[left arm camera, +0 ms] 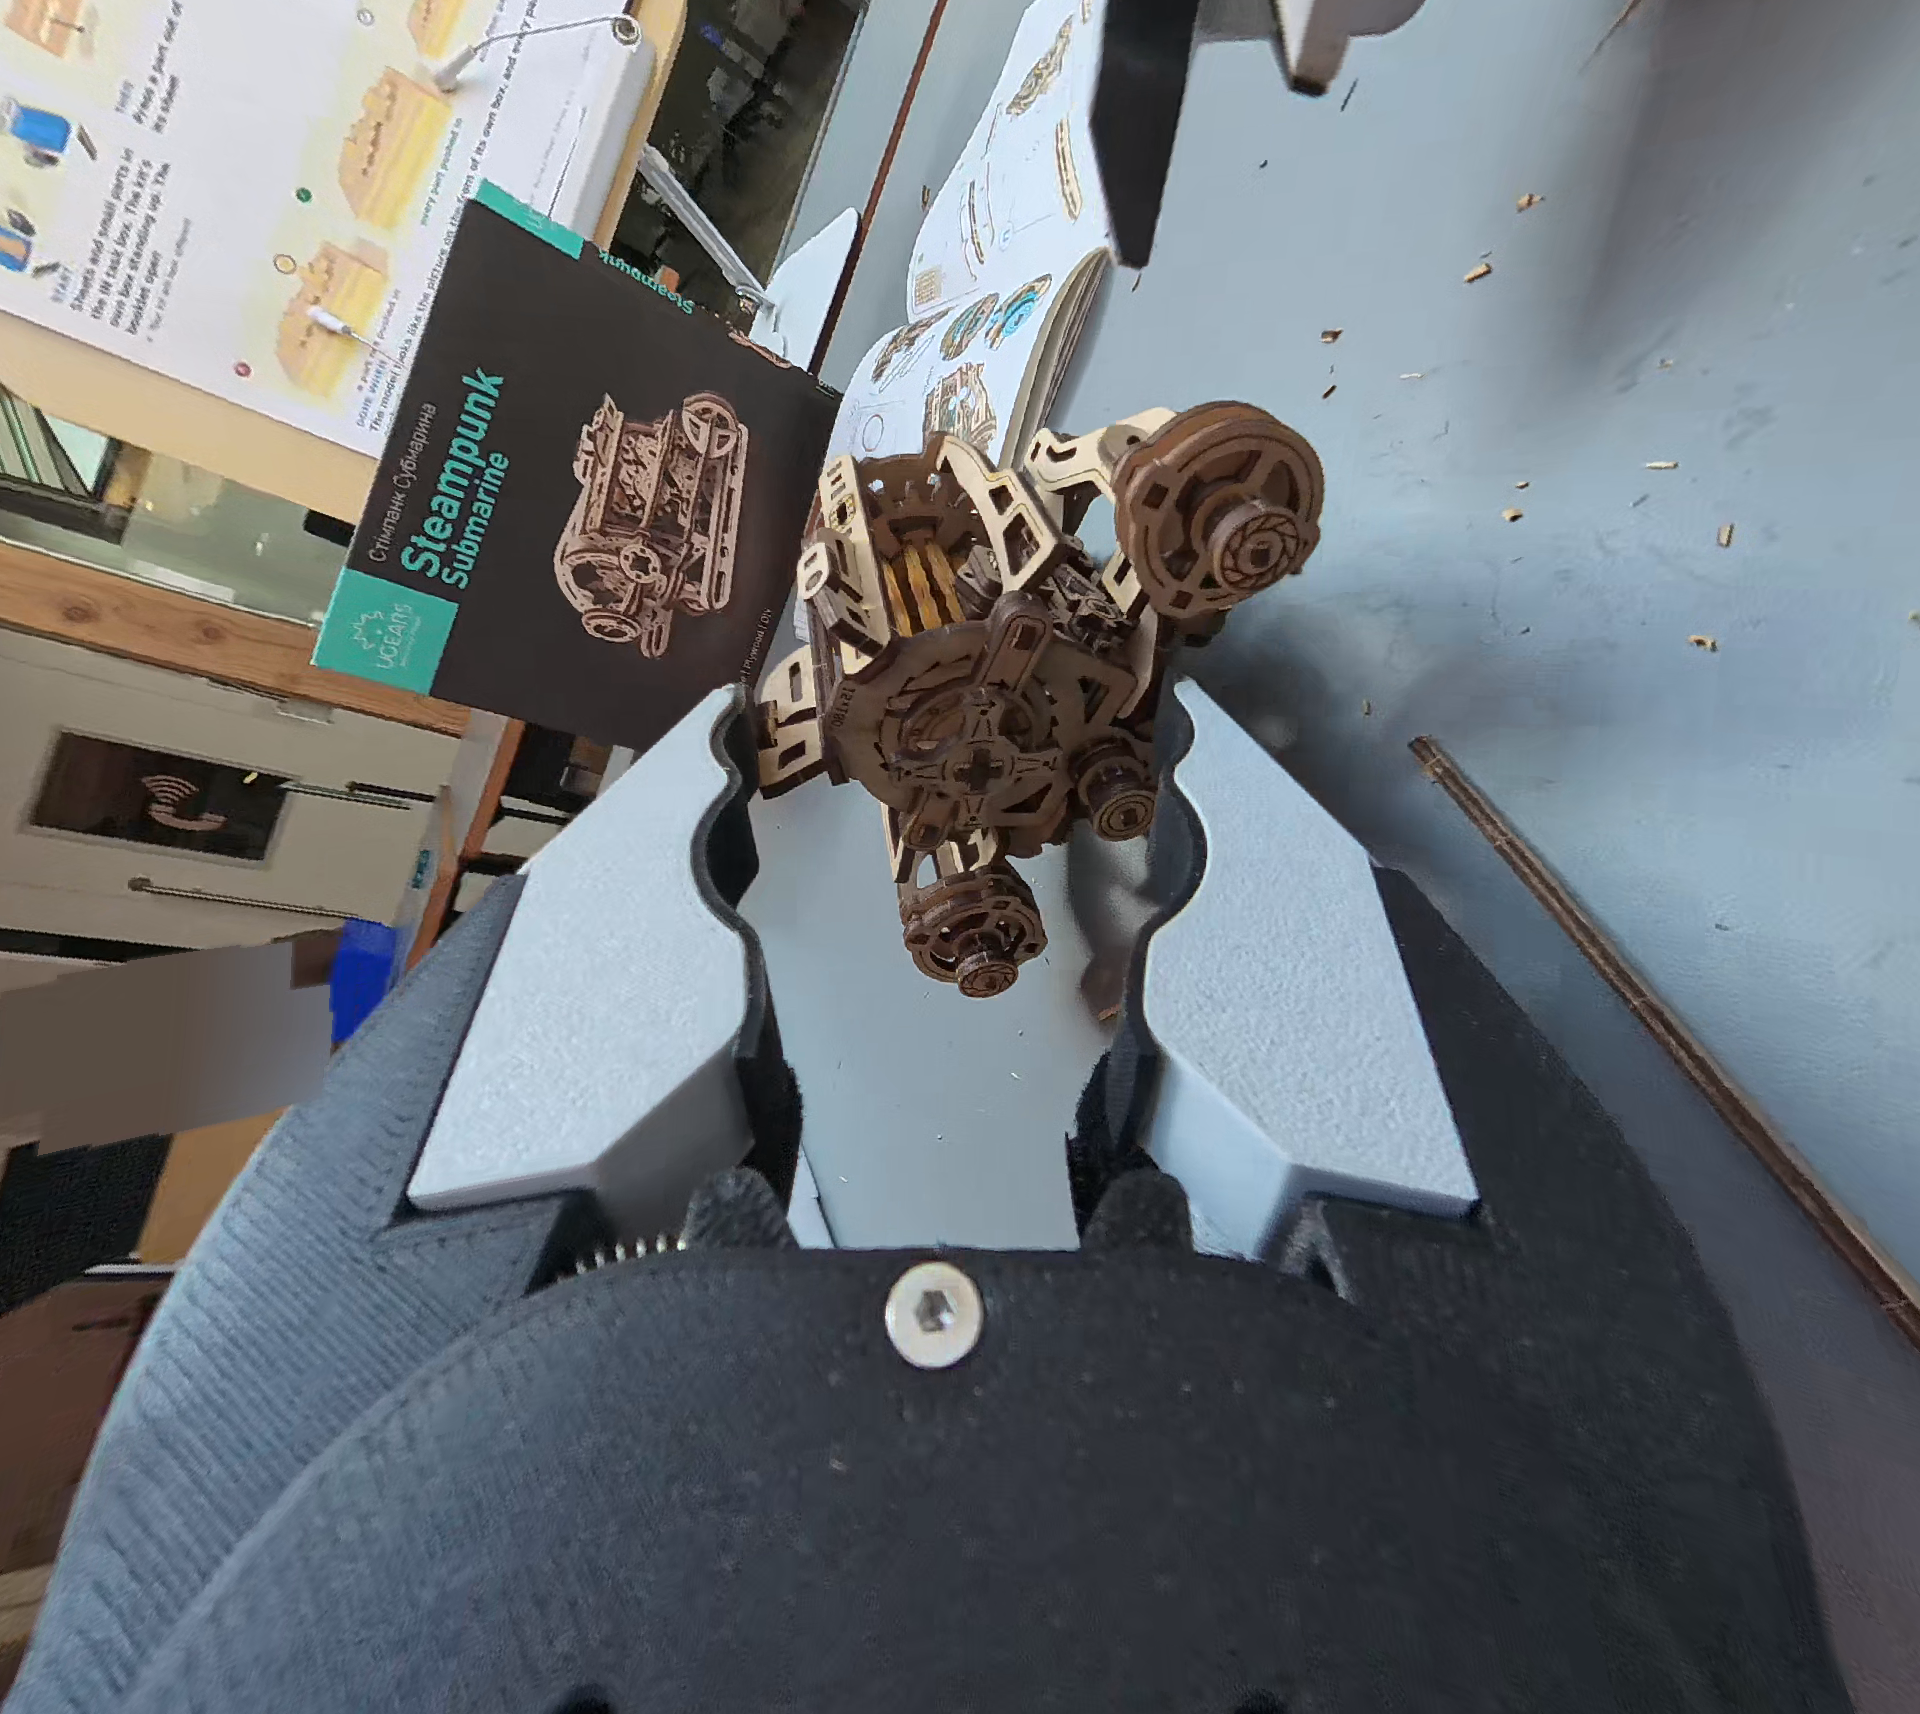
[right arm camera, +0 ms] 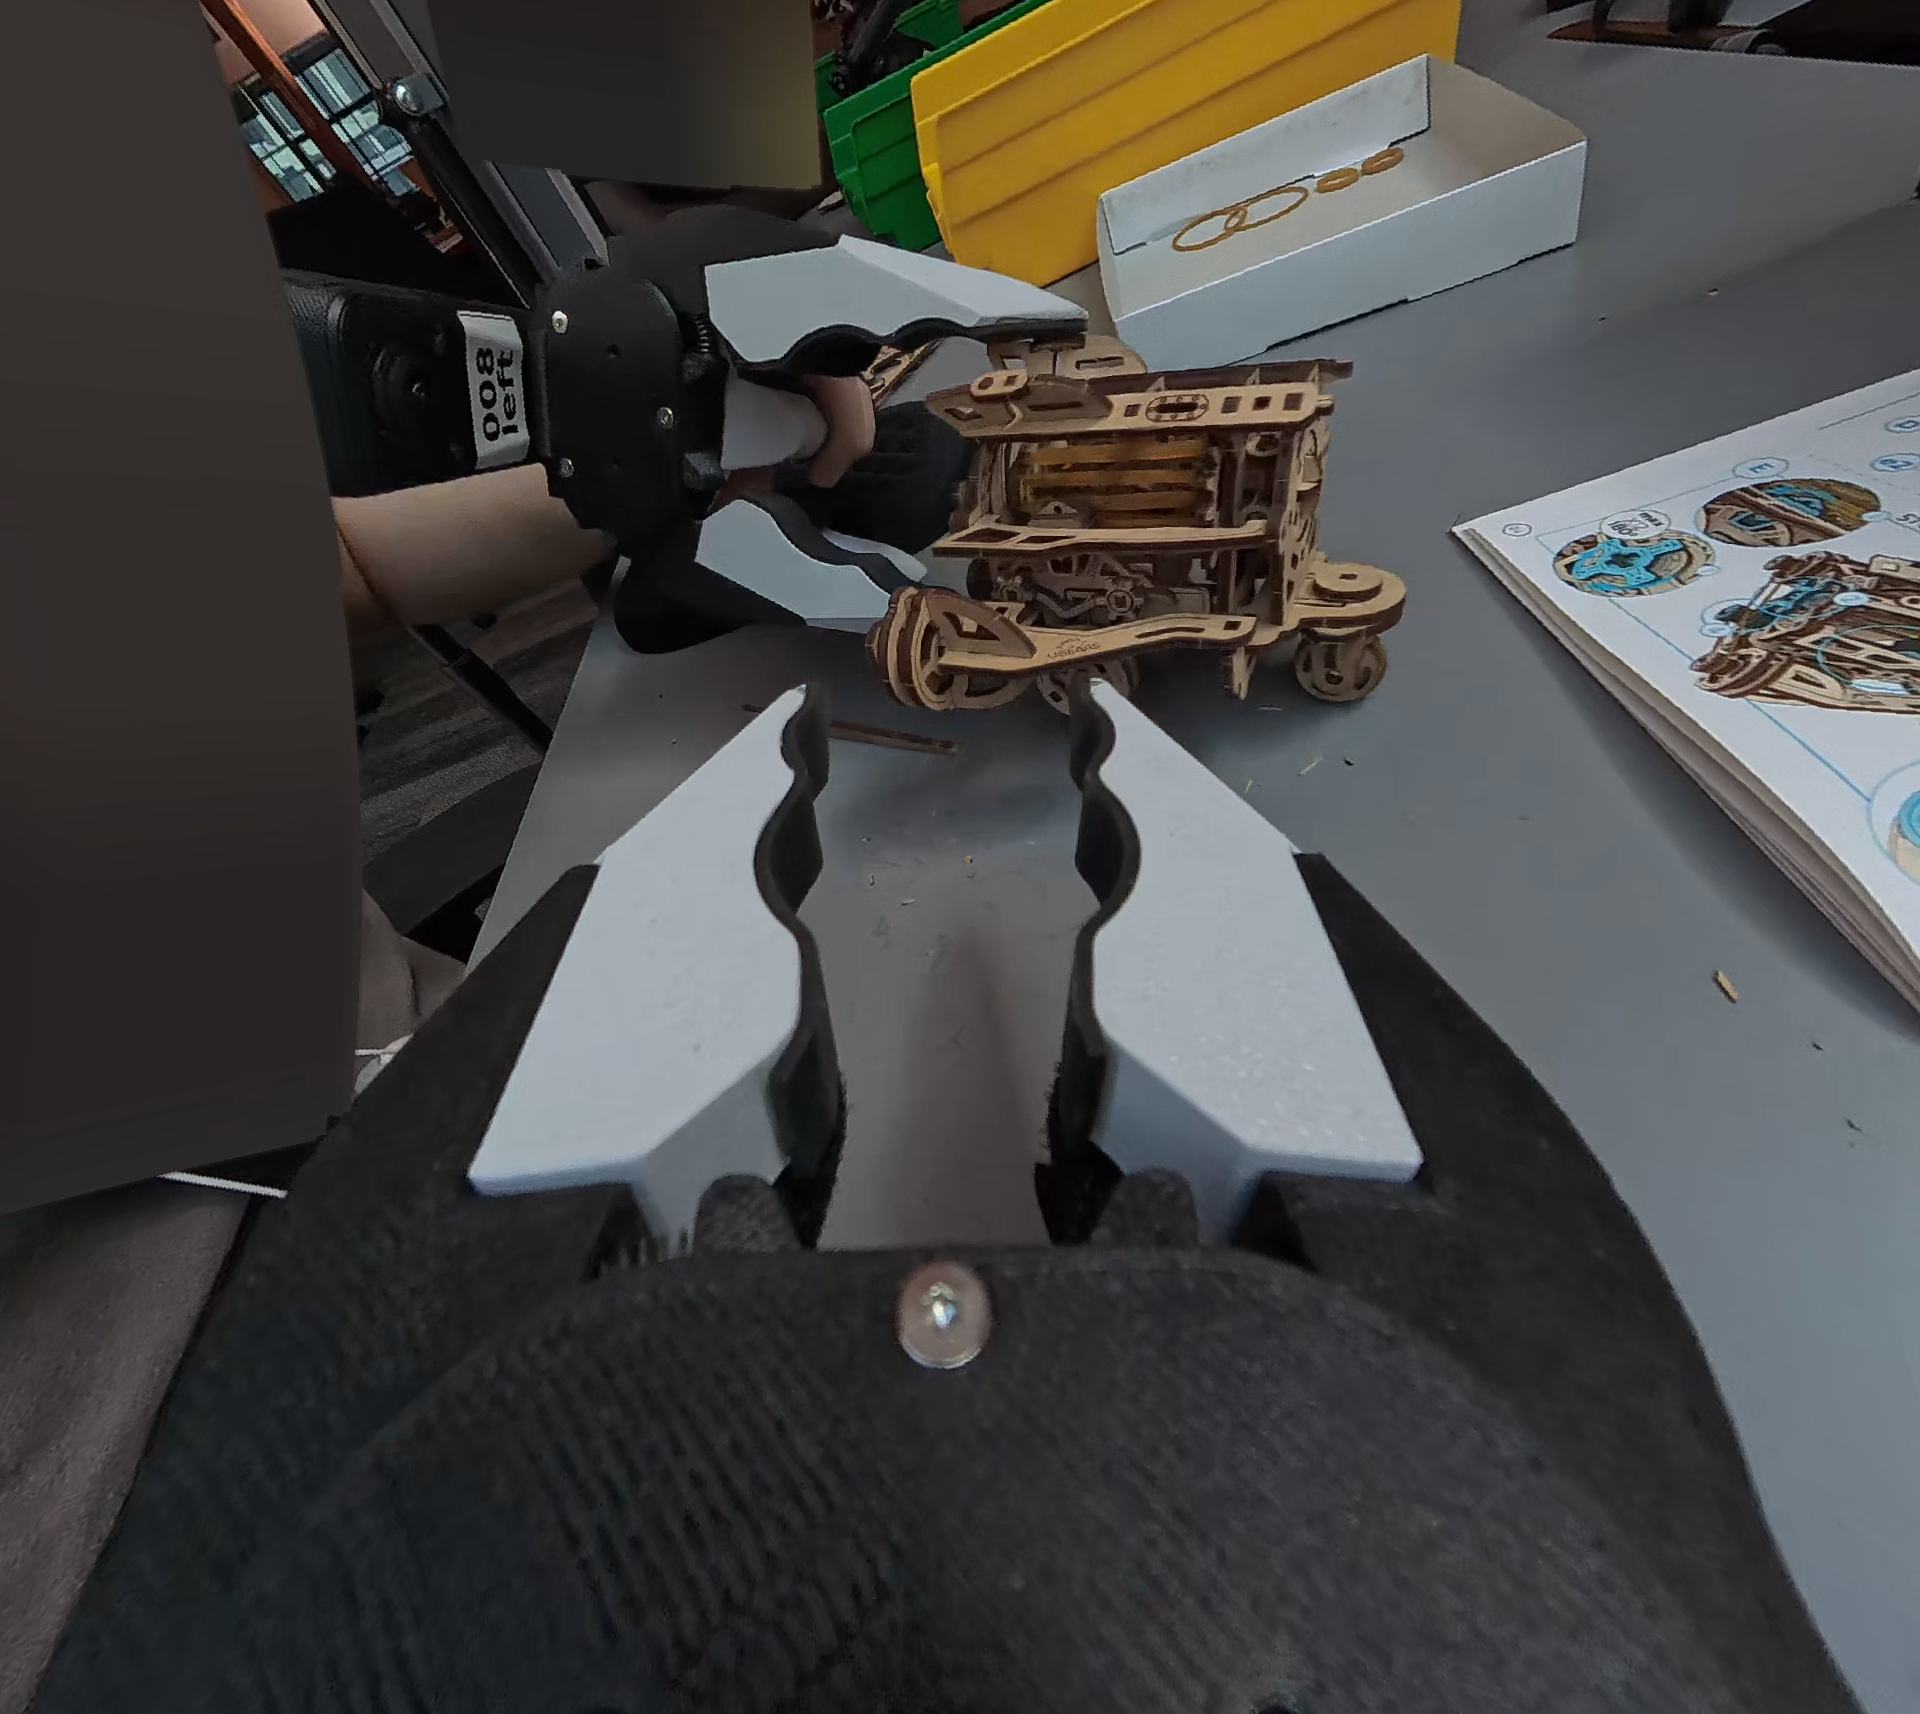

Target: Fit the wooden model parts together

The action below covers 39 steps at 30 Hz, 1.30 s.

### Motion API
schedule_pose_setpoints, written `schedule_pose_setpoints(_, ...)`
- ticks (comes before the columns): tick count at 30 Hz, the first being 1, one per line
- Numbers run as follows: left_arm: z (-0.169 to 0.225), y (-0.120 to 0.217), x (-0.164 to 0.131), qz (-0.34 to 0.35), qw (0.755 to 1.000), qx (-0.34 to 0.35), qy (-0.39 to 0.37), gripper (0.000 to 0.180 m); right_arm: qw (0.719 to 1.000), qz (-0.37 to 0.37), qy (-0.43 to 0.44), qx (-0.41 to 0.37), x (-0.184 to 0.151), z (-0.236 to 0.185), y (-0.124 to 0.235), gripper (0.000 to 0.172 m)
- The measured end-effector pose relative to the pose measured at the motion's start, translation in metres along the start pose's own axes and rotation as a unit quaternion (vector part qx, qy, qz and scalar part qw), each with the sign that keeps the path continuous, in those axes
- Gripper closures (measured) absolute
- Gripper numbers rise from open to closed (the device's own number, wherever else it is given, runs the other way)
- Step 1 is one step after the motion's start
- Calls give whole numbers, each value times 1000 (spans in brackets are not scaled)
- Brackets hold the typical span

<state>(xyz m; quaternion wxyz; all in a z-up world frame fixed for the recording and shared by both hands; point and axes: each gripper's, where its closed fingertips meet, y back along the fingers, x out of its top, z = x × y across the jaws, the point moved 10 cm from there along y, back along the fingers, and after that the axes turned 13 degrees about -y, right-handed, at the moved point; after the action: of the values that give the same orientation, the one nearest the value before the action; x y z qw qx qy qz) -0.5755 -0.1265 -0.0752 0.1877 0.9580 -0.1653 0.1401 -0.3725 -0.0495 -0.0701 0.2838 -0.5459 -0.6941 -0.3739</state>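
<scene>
1. Left wrist view, left of centre: left claw (left arm camera: pixel 961 708) spread wide, the end of the model (left arm camera: pixel 997 688) between its tips; left pad (left arm camera: pixel 734 755) just beside the pale side frame, right pad (left arm camera: pixel 1184 771) just beside a small hub; contact not clear on either side, so not counted as pinched.
2. Same view, centre: model lying on the grey counter (left arm camera: pixel 1558 729), round end plate toward the camera, a large wheel (left arm camera: pixel 1221 511) at upper right of centre.
3. Right wrist view, left: left claw (right arm camera: pixel 997 459) bracketing the near end of the model (right arm camera: pixel 1143 511) from above and below.
4. Right wrist view, centre: right claw (right arm camera: pixel 945 714) half spread and bare, just short of the low curved arm (right arm camera: pixel 1091 641) of the model; a loose stick (right arm camera: pixel 894 737) on the counter (right arm camera: pixel 1455 833) beyond the tips.
5. Handling, as judged: light, stiff, brittle; thin laser-cut plywood, open lattice, small gears and pegs prone to snapping under a hard squeeze; wood faces fairly grippy.
6. Best hold, likely: across the solid end plates or the flat side frames, gently; not on wheels, hubs or the thin arm.
7. Far right: booklet (right arm camera: pixel 1766 625), open, well apart from the model.
</scene>
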Motion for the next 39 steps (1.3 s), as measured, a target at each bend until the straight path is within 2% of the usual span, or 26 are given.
schedule_pose_setpoints(3, -6, 1, -1, 2, 999, -11, 49, 106, 999, -13, 34, -1, 0, -2, -3, 122)
schedule_pose_setpoints(7, -15, 1, -1, -13, 995, -29, 90, 106, 988, -40, 146, -36, 3, -7, -7, 118)
schedule_pose_setpoints(10, -24, 1, 0, -20, 994, -32, 103, 106, 964, -63, 247, -75, 3, -9, -14, 113)
schedule_pose_setpoints(14, -37, 1, -4, -27, 988, -35, 146, 106, 919, -74, 369, -119, 5, -13, -25, 117)
schedule_pose_setpoints(20, -51, -2, -18, -54, 967, -70, 238, 106, 933, -60, 336, -119, 11, -10, -34, 123)
schedule_pose_setpoints(28, -73, -9, -28, -85, 944, -102, 301, 106, 935, -58, 326, -127, 34, 3, -42, 124)
schedule_pose_setpoints(33, -83, -17, -28, -115, 943, -130, 283, 106, 928, -49, 343, -134, 52, 6, -41, 123)
schedule_pose_setpoints(39, -96, -28, -27, -130, 936, -175, 275, 106, 908, -77, 396, -115, 76, 4, -39, 119)
